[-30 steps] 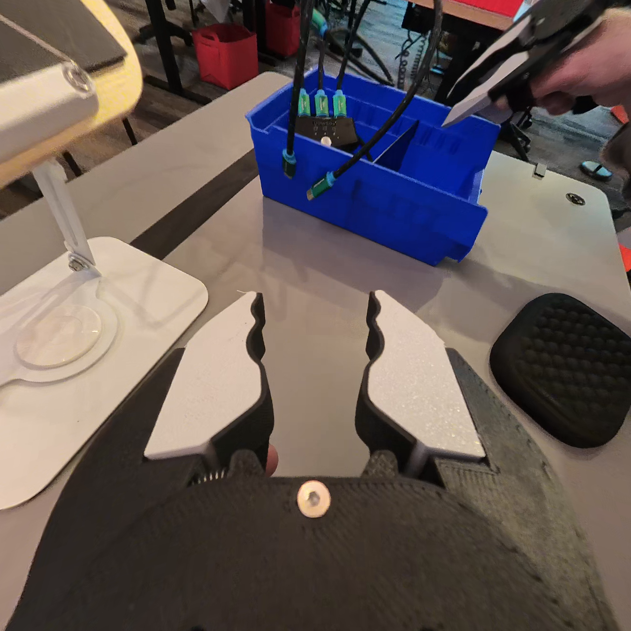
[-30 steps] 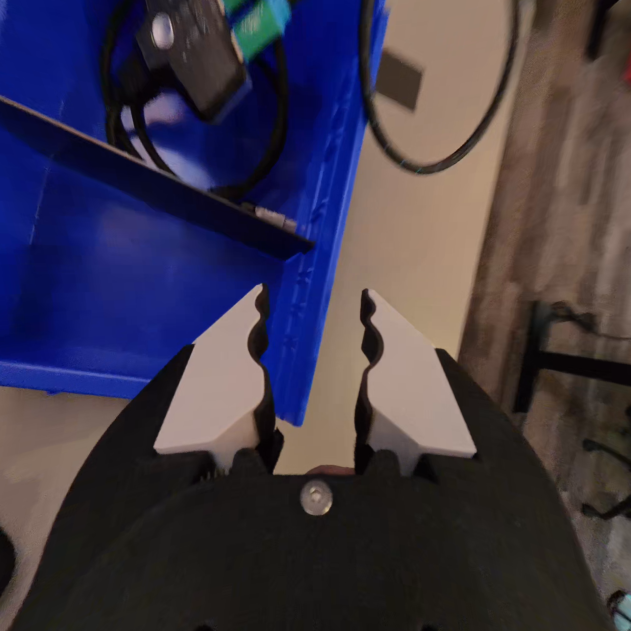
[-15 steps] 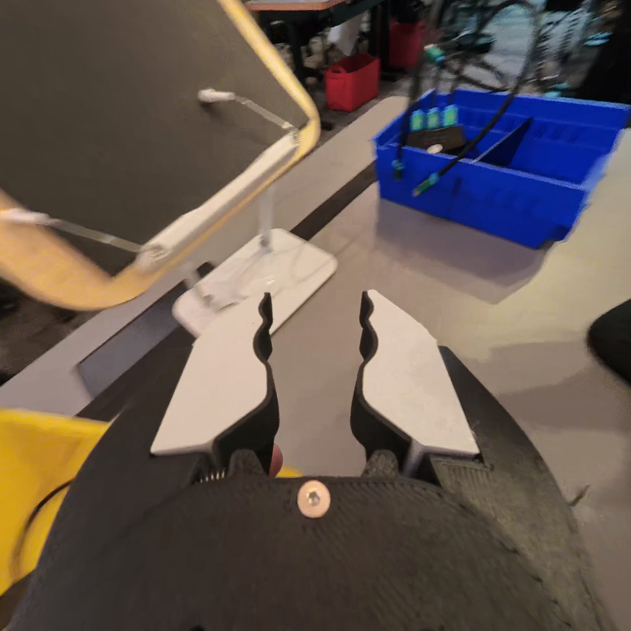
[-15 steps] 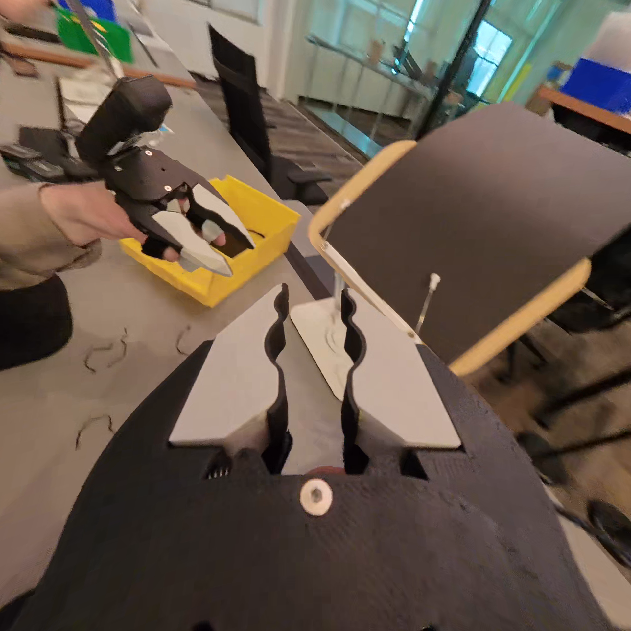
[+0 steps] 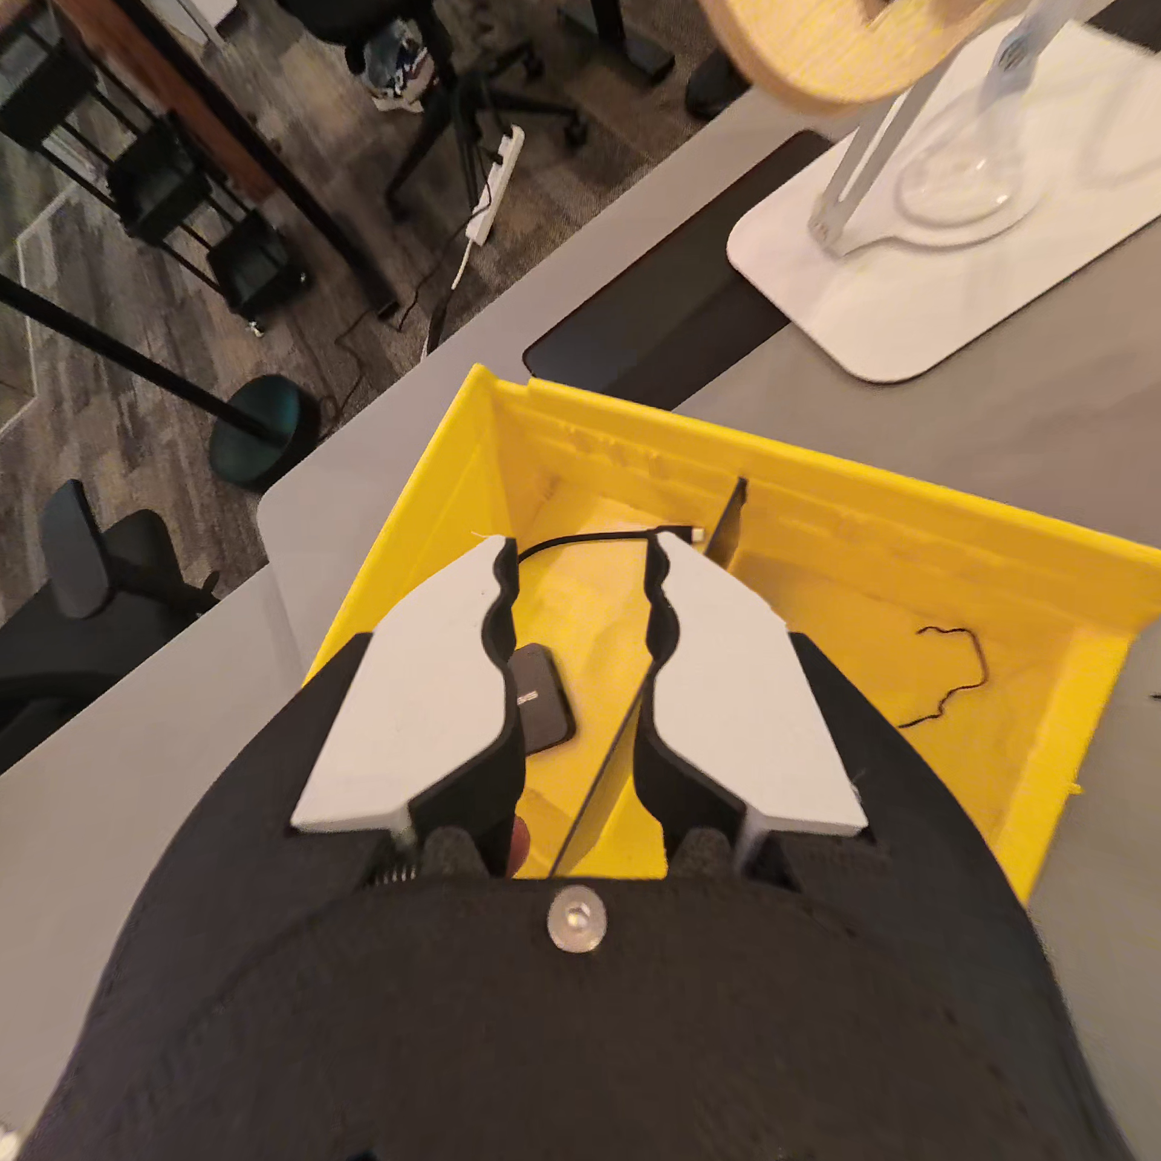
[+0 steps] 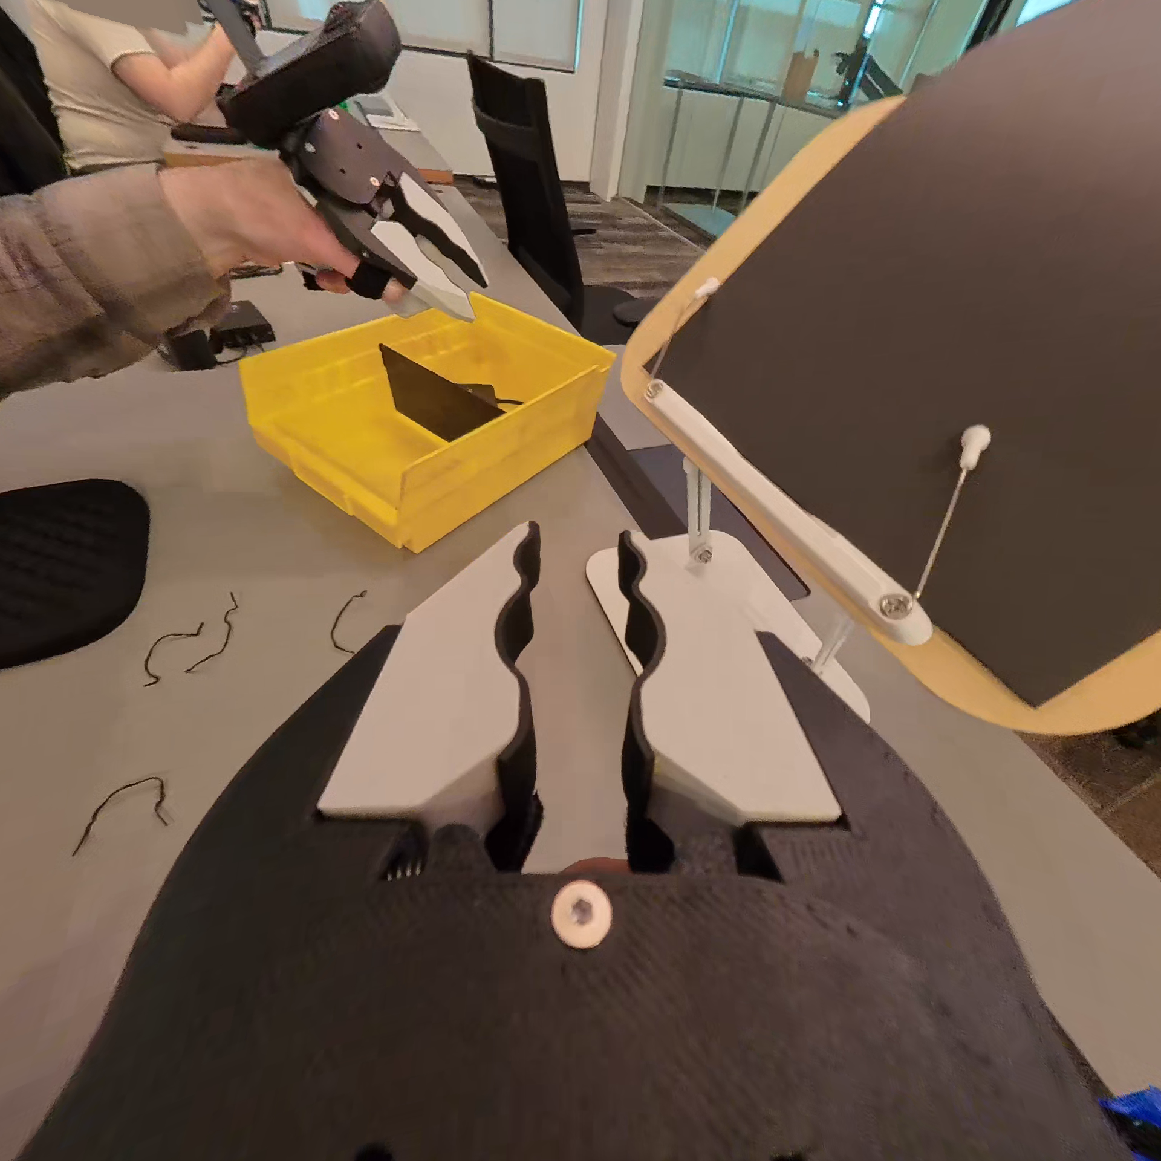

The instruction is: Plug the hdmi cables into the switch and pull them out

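Hovering over the yellow bin (image 5: pixel 892 521) (jaws apart), the left claw (image 5: pixel 581 553) holds nothing.

Left wrist view close above yellow bin (image 5: pixel 817 502), facing down; right wrist view farther, level, sharing bin (image 6: pixel 502 465)

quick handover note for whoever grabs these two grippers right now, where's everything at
Left gripper: open, empty, hovering over the yellow plastic bin.
Right gripper: open, empty, above the grey table, pointing toward the white stand base.
In the bin's left compartment: a small flat black device and a thin black cable, its plug end by the black divider. The right compartment holds only a loose black twist tie.
More twist ties lie on the table.
Done: nothing held or plugged here, as far as visible.
Left: the plugging and unplugging; no HDMI switch shows in either view.
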A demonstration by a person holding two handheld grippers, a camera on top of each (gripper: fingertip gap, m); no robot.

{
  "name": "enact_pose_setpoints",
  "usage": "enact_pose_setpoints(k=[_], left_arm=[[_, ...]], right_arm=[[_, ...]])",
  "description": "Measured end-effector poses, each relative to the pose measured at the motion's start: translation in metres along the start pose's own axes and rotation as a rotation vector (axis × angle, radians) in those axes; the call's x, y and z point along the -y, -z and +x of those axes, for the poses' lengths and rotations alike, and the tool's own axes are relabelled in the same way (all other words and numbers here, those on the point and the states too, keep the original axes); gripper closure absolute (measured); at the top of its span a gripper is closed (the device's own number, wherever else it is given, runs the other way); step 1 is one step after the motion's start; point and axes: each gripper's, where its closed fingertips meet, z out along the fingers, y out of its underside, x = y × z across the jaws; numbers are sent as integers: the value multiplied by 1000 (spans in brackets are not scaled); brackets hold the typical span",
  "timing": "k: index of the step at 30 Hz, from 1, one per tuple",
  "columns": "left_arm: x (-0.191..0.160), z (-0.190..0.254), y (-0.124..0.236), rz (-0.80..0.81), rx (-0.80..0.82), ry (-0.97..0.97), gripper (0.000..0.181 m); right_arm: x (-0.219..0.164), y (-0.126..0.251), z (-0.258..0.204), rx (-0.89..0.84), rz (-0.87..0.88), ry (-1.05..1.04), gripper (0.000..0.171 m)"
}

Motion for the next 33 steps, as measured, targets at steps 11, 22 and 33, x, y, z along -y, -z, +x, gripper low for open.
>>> enact_pose_setpoints(k=[11,22,33], left_arm=[[-52,-34,-54,-318,-7,-20,138],[-122,-50,-109,-798,9,-30,139],[-130,-52,-130,-780,-113,199,177]], right_arm=[[-45,-13,-4,39,6,-175,143],[-67,-33,-11,50,-75,-143,144],[-67,-32,-7,69,-38,-171,144]])
